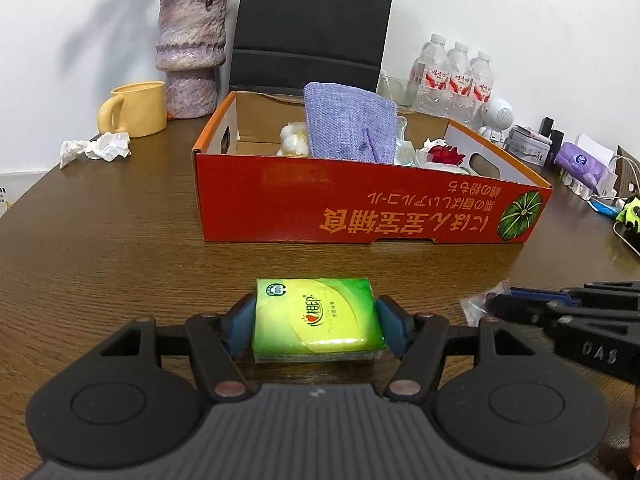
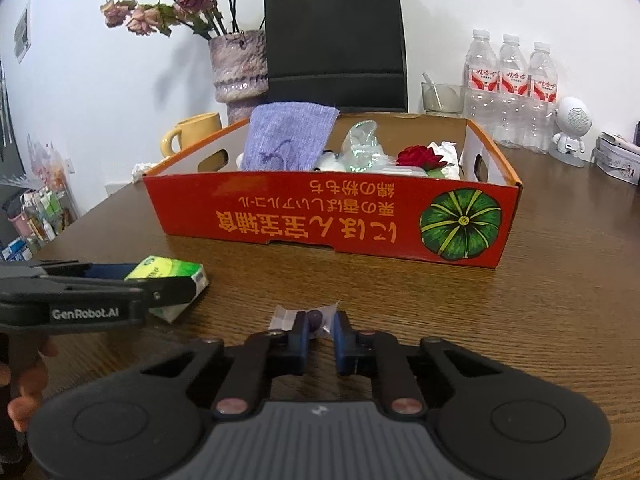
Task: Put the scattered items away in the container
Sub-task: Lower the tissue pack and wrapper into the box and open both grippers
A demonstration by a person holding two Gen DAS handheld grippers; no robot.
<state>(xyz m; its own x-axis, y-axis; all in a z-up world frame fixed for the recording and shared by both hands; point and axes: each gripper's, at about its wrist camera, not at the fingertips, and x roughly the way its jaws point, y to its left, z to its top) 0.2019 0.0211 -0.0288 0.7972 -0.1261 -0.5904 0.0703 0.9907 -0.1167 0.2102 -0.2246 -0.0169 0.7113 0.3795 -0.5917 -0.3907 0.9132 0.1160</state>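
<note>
A green tissue pack (image 1: 316, 318) lies on the brown table, gripped between the blue pads of my left gripper (image 1: 316, 328); the pack also shows in the right wrist view (image 2: 168, 276). My right gripper (image 2: 323, 330) is closed on a small clear wrapper with a dark candy (image 2: 314, 319); the wrapper also shows at the right of the left wrist view (image 1: 476, 308). The red cardboard box (image 1: 360, 208) stands beyond, holding a purple cloth pouch (image 1: 348, 124), a red rose (image 2: 418, 156) and a clear plastic piece (image 2: 362, 144).
A crumpled white tissue (image 1: 96, 148) lies at the left near a yellow mug (image 1: 136, 110) and a purple vase (image 1: 192, 52). A black paper bag (image 2: 336, 36) stands behind the box. Water bottles (image 2: 512, 88), a white speaker (image 2: 572, 128) and clutter sit at the right.
</note>
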